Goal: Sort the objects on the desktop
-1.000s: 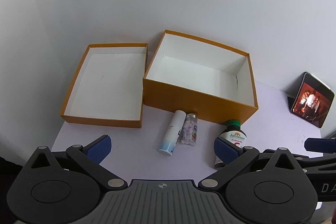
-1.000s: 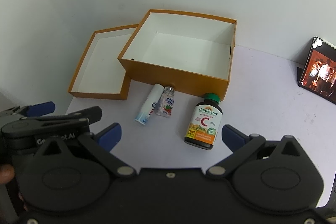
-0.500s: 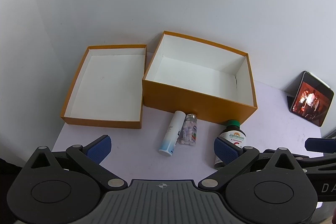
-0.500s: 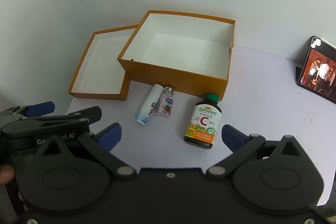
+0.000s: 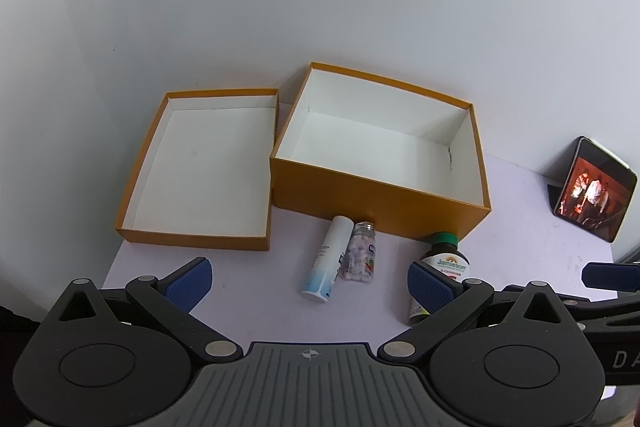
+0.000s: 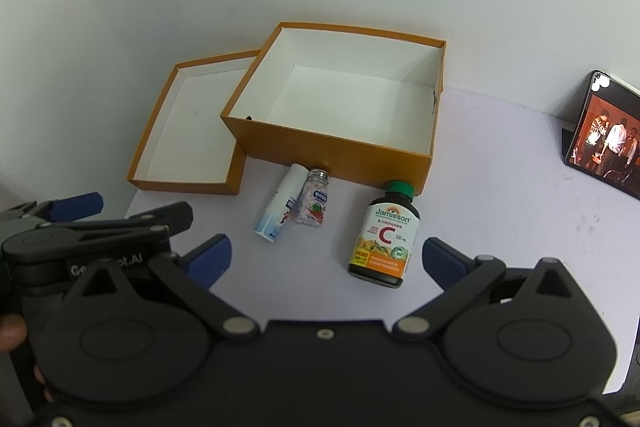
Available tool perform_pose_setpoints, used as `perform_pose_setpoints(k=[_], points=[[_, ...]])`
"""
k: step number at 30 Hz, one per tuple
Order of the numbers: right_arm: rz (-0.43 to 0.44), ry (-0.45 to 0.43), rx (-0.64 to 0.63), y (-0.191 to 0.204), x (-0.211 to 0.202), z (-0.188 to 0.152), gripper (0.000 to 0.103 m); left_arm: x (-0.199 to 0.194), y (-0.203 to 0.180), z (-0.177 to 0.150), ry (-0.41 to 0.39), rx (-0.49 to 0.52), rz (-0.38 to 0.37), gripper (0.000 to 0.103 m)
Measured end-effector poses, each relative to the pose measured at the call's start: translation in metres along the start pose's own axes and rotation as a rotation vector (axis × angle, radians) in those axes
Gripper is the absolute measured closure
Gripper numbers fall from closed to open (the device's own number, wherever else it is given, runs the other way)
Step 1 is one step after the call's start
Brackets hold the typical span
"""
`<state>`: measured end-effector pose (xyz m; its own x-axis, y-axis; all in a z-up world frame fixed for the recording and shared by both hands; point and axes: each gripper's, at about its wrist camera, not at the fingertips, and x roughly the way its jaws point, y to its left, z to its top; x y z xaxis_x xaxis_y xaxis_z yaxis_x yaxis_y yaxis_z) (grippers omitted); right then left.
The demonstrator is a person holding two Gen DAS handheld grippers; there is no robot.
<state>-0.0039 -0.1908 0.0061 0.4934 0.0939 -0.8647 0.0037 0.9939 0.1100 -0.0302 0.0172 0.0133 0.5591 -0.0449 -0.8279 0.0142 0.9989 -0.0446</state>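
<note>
A white table [image 6: 500, 163] stands against a pale wall. At its back sits a deep orange cardboard box [image 6: 340, 155], open on top, white inside, with nothing in it. Just to its left, touching or nearly touching it, lies a shallower orange box lid [image 5: 192, 239], turned upward and also holding nothing.

At the table's far right, a phone [image 6: 610, 131] leans upright, its screen lit with a reddish video.

Three containers lie on their sides in front of the deep box. The biggest is a dark Jamieson vitamin C bottle [image 6: 384, 235] with a green cap and orange label, cap pointing toward the box. To its left lies a white tube [image 6: 280, 207], and pressed against it a small clear bottle of pills [image 6: 314, 205] with a silver cap.

The right gripper [image 6: 326, 255] hovers low in front of the vitamin bottle, blue-padded fingers spread wide, grasping nothing. The left gripper [image 5: 308, 281] hangs beside it, fingers likewise wide apart and bare.
</note>
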Motion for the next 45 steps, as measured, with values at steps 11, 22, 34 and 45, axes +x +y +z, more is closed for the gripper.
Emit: perform_pose_setpoints(k=[11,22,34,45], points=[[0.017,-0.008,0.003,0.003,-0.003,-0.004,0.0,0.023,-0.009,0.011,0.011,0.002,0.002,0.0],[0.018,-0.007,0.001,0.004,-0.008,-0.007,0.0,0.041,-0.015,0.014,0.012,-0.002,0.0,0.0],[0.017,-0.006,0.0,0.005,-0.009,-0.007,0.0,0.071,-0.031,0.02,0.006,0.0,0.002,0.0],[0.011,-0.005,-0.002,0.005,-0.009,-0.008,0.0,0.104,-0.052,0.027,0.005,-0.002,0.002,0.0]])
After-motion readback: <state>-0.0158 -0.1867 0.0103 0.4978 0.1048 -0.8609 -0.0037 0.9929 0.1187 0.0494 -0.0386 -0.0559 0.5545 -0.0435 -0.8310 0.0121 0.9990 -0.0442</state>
